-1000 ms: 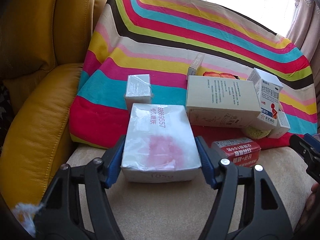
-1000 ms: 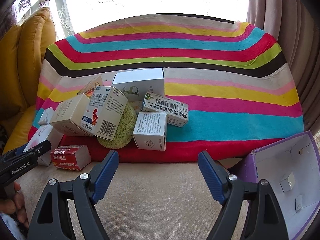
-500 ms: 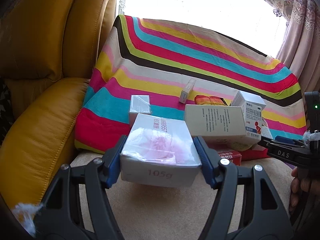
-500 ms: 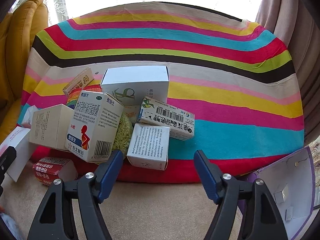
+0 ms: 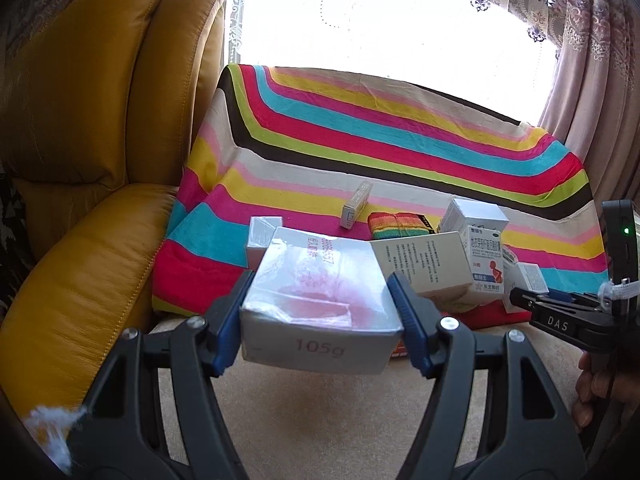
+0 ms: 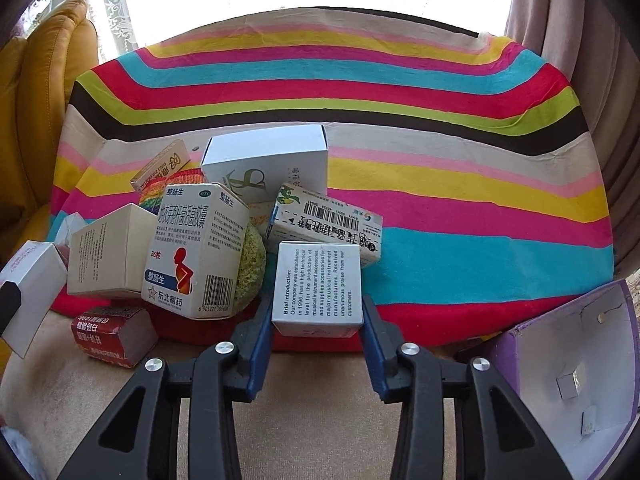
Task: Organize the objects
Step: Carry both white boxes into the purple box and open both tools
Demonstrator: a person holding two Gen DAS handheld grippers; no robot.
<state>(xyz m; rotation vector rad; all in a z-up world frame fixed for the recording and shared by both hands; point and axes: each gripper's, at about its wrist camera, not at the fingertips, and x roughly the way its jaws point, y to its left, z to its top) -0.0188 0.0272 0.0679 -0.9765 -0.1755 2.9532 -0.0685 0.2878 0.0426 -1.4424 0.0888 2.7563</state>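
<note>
**Boxes clamped in both grippers by the striped cloth**

Box marked 105g [image 5: 320, 312], wrapped in clear film with a pink patch on top, clamped between the blue pads of the left gripper [image 5: 320, 320] and held clear of the beige cushion [image 5: 320, 412], in front of the striped cloth [image 5: 400, 140]. Small white box with English print [image 6: 318, 288] pinched on both sides by the right gripper [image 6: 318, 332], at the near edge of the striped cloth and at the front of the pile.

Behind and left of that small box: a green sponge [image 6: 252, 276], a tall medicine box with a red figure [image 6: 192, 252], a cream box [image 6: 108, 256] and a red packet [image 6: 112, 334] on the cushion just off the cloth. Behind it, a barcoded box [image 6: 328, 224] lying tilted and a larger white box [image 6: 268, 160]. Further back on the cloth, a rainbow-striped roll [image 5: 400, 226] and a slim box [image 5: 356, 204].

Left of the cloth, a yellow leather armchair [image 5: 100, 160]. Right of the cloth's near edge, an open purple box [image 6: 576, 372].
</note>
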